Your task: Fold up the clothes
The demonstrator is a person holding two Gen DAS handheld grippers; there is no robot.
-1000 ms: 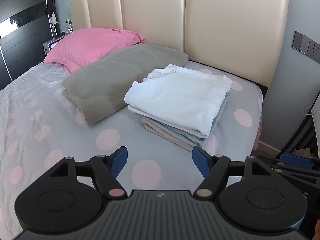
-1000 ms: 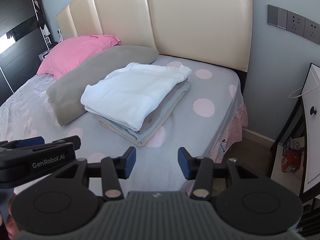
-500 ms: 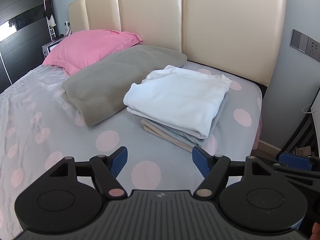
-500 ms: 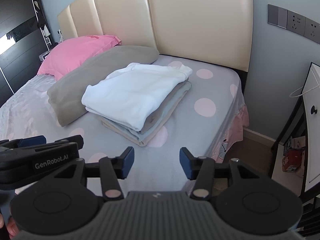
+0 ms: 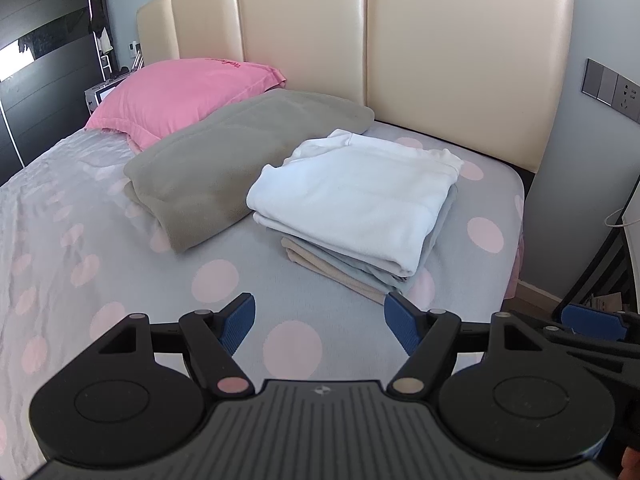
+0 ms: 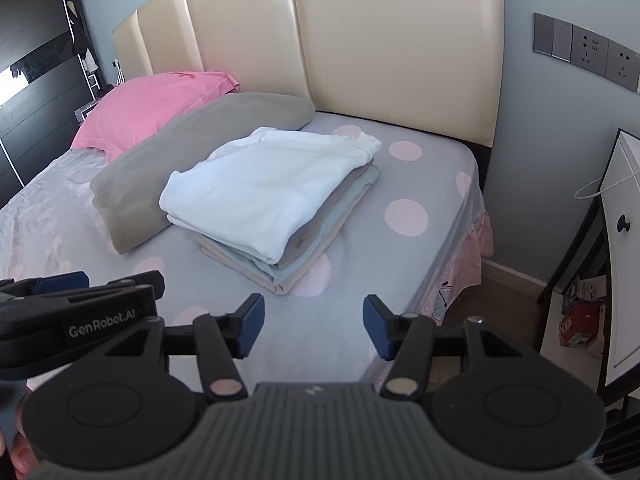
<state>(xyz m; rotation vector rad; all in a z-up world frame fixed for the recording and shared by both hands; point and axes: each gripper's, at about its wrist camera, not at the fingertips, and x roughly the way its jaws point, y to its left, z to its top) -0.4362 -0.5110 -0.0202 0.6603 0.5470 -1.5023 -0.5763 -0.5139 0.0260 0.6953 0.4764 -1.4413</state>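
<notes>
Right gripper jaws just widened, nothing between the blue pads; otherwise nothing shifted since the earlier frames. Stack of folded soft clothes, white on top over pale blue and beige layers, at centre of the grey pink-dotted bedsheet. At 10 o'clock, touching it, a folded olive fleece blanket; beyond, a pink pillow. At 12, a glossy cream padded headboard. Left gripper jaws apart, empty.

"GenRobot.AI" stands in pale letters on the black body of the left gripper
</notes>
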